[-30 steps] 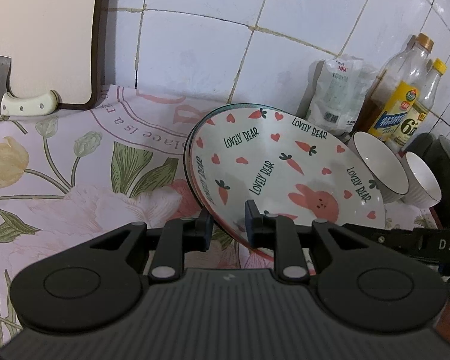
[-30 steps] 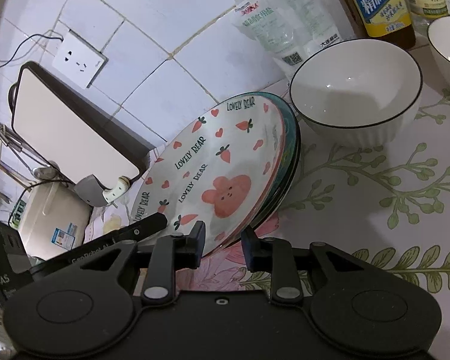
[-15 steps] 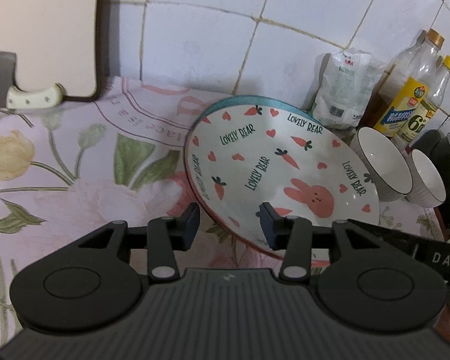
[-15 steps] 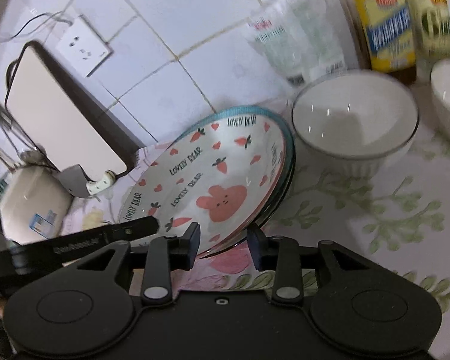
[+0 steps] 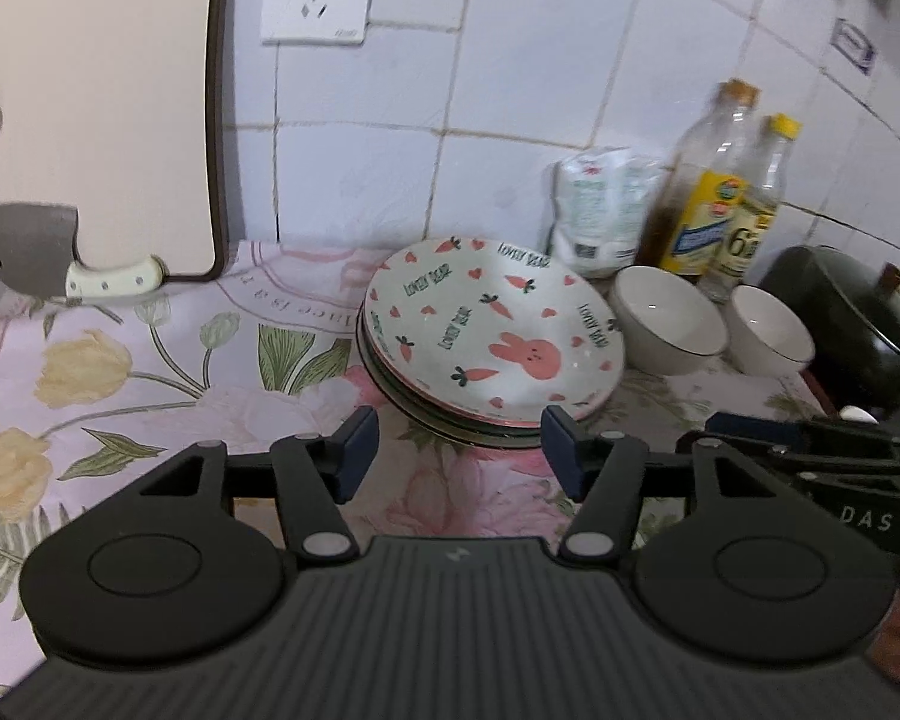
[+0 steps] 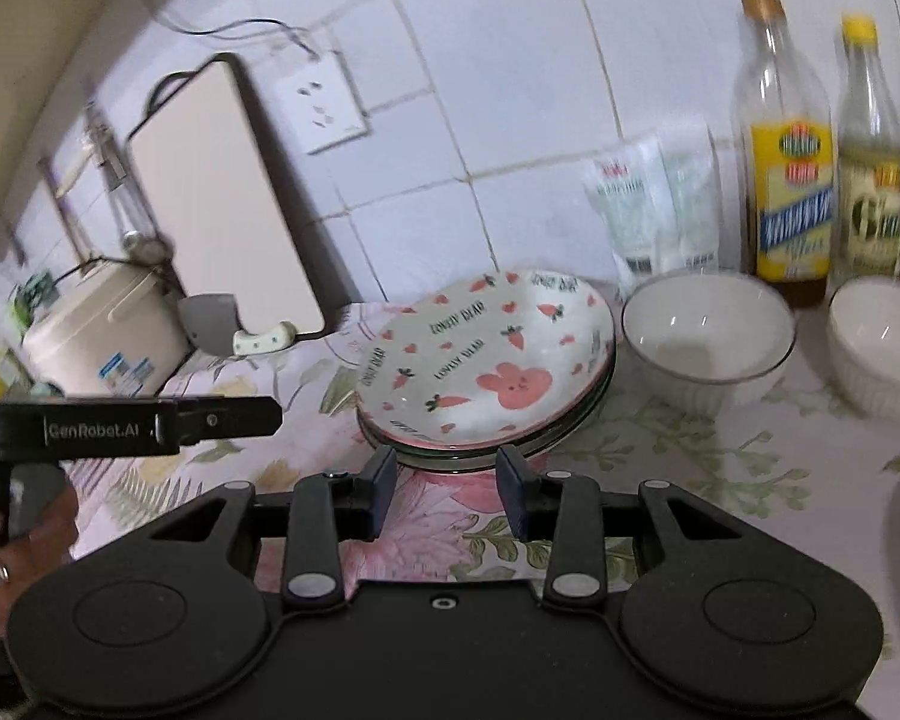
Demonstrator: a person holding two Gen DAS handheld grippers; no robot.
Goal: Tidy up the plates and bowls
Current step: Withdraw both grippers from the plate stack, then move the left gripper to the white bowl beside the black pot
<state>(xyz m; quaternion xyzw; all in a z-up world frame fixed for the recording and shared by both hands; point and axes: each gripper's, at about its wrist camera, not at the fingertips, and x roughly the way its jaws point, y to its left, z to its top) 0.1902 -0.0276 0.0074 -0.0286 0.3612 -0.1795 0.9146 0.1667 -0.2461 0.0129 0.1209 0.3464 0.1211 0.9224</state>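
A white plate with a pink rabbit and carrots (image 5: 492,330) lies on top of a stack of plates on the flowered cloth; it also shows in the right wrist view (image 6: 486,360). Two white bowls stand to its right, a larger one (image 5: 666,324) (image 6: 708,342) and a smaller one (image 5: 771,330) (image 6: 882,348). My left gripper (image 5: 459,450) is open and empty, just in front of the stack. My right gripper (image 6: 447,480) is open and empty, also just in front of the stack.
A cutting board (image 5: 102,102) leans on the tiled wall at the left with a cleaver (image 5: 36,252) before it. A white bag (image 5: 600,210) and two bottles (image 5: 708,192) stand behind the bowls. A dark pot (image 5: 846,324) sits far right. A rice cooker (image 6: 102,336) stands at left.
Both grippers let go of the rabbit plate, opened wide and drew back. The plate, tilted before, now lies flat on the stack.
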